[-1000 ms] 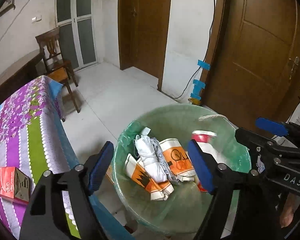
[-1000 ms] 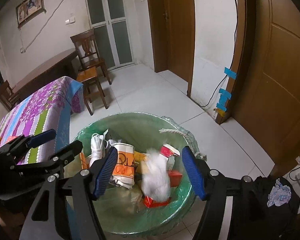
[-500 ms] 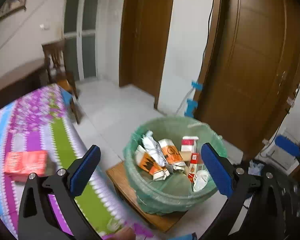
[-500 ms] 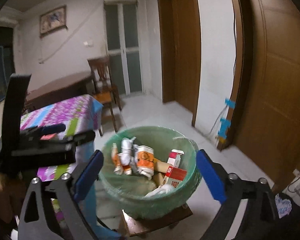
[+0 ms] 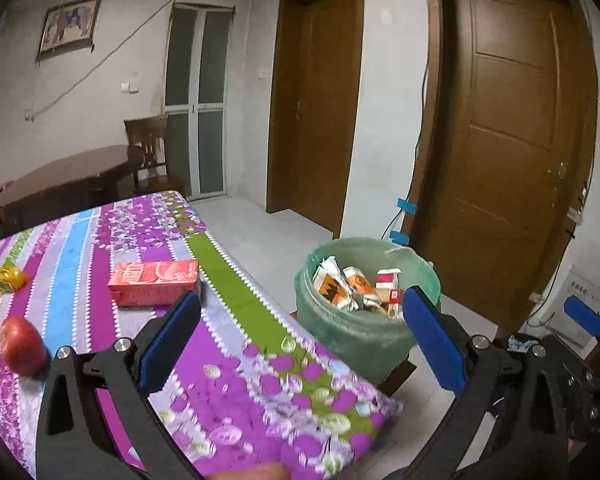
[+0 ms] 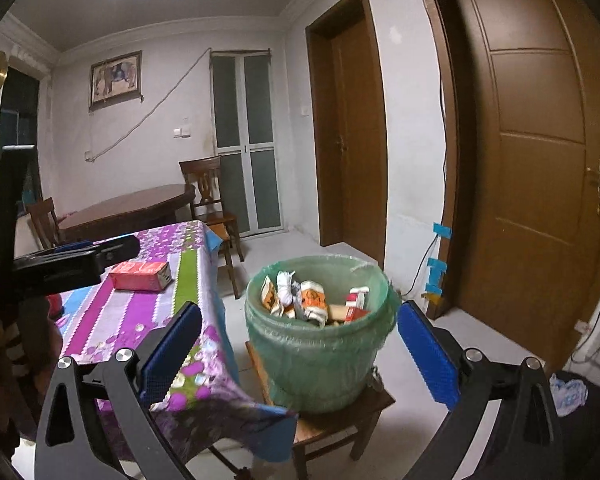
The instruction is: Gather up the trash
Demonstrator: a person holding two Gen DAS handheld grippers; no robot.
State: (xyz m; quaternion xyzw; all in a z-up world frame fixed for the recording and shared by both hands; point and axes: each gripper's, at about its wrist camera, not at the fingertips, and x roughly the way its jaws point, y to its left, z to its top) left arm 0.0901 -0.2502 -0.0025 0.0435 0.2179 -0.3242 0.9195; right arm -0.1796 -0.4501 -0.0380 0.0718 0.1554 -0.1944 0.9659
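Observation:
A green-lined trash bin (image 5: 352,340) (image 6: 320,360) holds several cartons and wrappers. It stands on a low wooden stool (image 6: 340,420) beside the table. My left gripper (image 5: 300,294) is open and empty, hovering above the table corner and short of the bin. My right gripper (image 6: 299,308) is also open and empty, a little back from the bin. On the flowered tablecloth (image 5: 240,360) lie a red carton (image 5: 154,282) (image 6: 140,275), a yellow wrapper (image 5: 8,278) and a red round fruit (image 5: 22,346).
Brown doors (image 5: 512,140) and a taped cable stand behind the bin. A wooden chair (image 6: 208,196) and a round table (image 6: 132,208) are at the back. A dark bag with white cloth (image 6: 568,392) lies on the floor to the right.
Both grippers drew back and rose from over the bin, so the table now fills the left. Their jaws spread wider. The white wad between the right jaws is gone from them.

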